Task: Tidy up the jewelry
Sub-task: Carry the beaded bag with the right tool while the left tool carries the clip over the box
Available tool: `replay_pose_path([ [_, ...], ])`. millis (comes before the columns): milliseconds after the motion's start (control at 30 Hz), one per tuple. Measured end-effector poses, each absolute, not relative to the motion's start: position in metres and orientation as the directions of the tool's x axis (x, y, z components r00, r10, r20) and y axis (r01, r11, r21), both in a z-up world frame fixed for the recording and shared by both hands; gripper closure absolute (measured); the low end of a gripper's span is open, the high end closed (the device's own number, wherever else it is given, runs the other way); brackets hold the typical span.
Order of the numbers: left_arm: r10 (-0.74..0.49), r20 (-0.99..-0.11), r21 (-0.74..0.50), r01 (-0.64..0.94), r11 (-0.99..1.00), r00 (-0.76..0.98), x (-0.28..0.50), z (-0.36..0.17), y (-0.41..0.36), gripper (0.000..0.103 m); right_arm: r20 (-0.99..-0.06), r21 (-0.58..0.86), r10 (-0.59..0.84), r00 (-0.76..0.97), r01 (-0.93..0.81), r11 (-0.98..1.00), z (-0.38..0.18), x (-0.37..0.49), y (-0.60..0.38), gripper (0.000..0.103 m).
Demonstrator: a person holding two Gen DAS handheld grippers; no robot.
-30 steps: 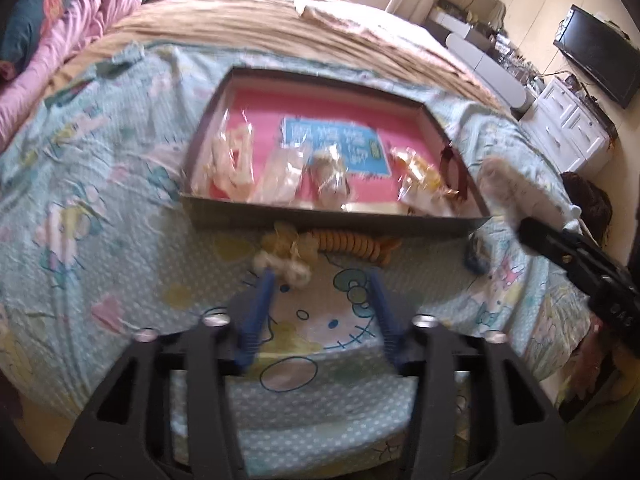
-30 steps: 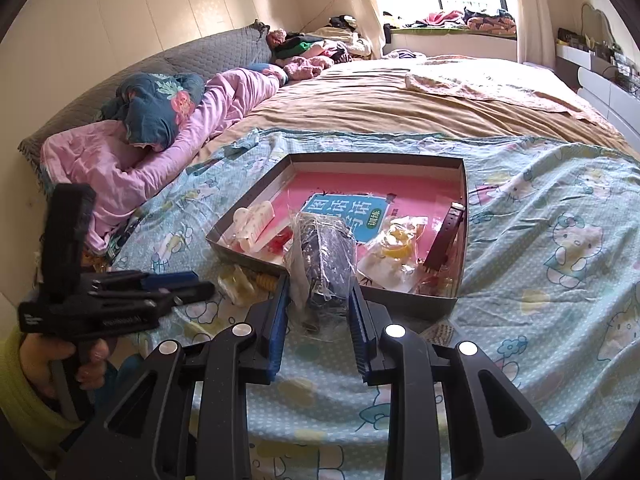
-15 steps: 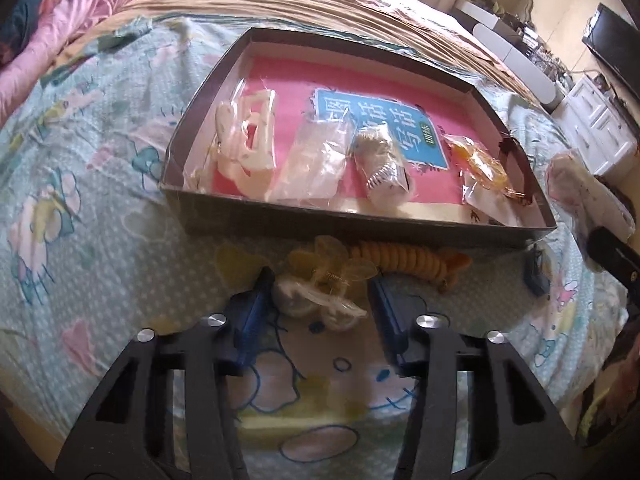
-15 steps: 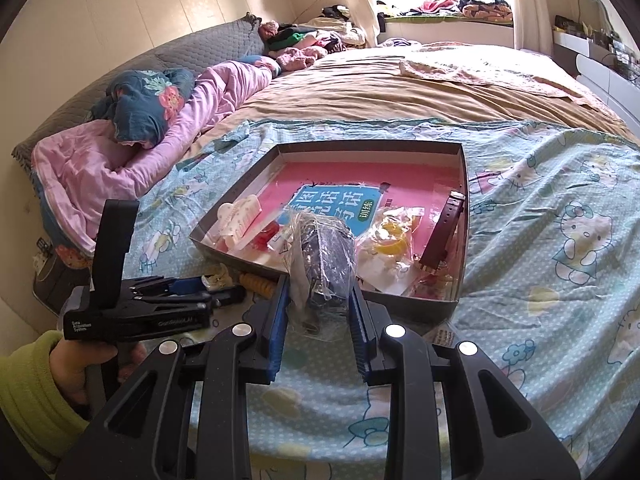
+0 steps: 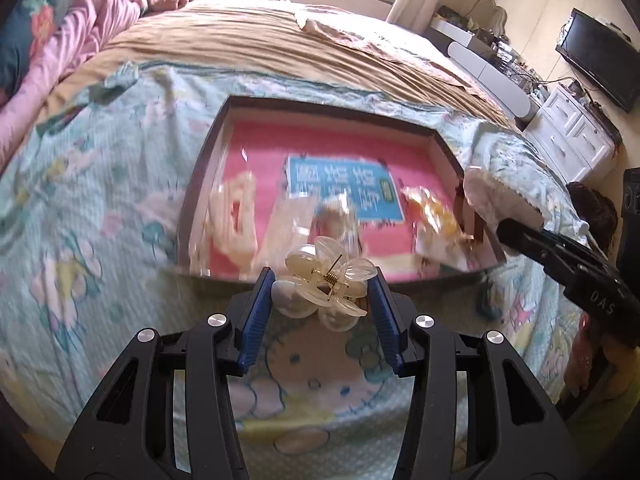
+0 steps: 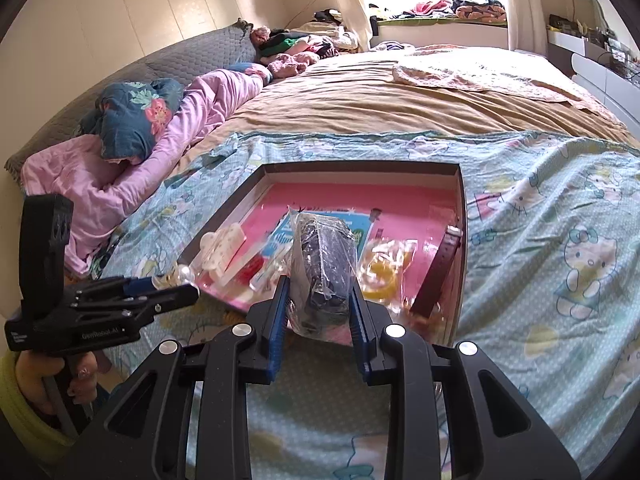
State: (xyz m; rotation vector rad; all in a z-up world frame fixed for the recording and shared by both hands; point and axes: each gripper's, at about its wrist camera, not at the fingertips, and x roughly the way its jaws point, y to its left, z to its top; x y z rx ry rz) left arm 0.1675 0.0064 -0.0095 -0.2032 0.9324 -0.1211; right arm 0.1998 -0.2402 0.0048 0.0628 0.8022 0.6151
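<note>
Clamped between the blue fingers of the left gripper (image 5: 322, 280) is a translucent, pale-yellow flower-shaped hair claw (image 5: 326, 286), its small metal spring facing the camera. It hangs above the cartoon-cat bedsheet (image 5: 100, 240), just short of the near wall of a shallow dark-walled box (image 5: 224, 120) with a pink floor. The box lies on the bed; its contents are blurred in the left wrist view.

The right gripper (image 6: 318, 304) is clenched on a clear plastic bag (image 6: 324, 252) with a dark item inside, held over the near edge of the same box (image 6: 462, 208). From this side the box shows a cream hair clip (image 6: 222, 250) at the left, a blue printed card (image 6: 288, 228) on the pink floor, a bagged yellow ring-shaped piece (image 6: 384, 276), and a dark red strap (image 6: 438, 272) leaning along the right wall.

A pink quilt (image 6: 132, 172) and a dark blue strawberry-print pillow (image 6: 128, 120) lie along the bed's left side, a tan blanket (image 6: 380, 96) beyond the box.
</note>
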Motion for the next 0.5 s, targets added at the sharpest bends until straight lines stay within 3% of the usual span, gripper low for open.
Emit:
replay_pose_path([
  [500, -0.171, -0.779, -0.193, 0.028, 0.981, 0.603, 0.213, -0.007, 0.007, 0.064, -0.657, 0.266, 0.515, 0.55, -0.471, 0.841, 0.002, 0.229, -0.234, 0.076],
])
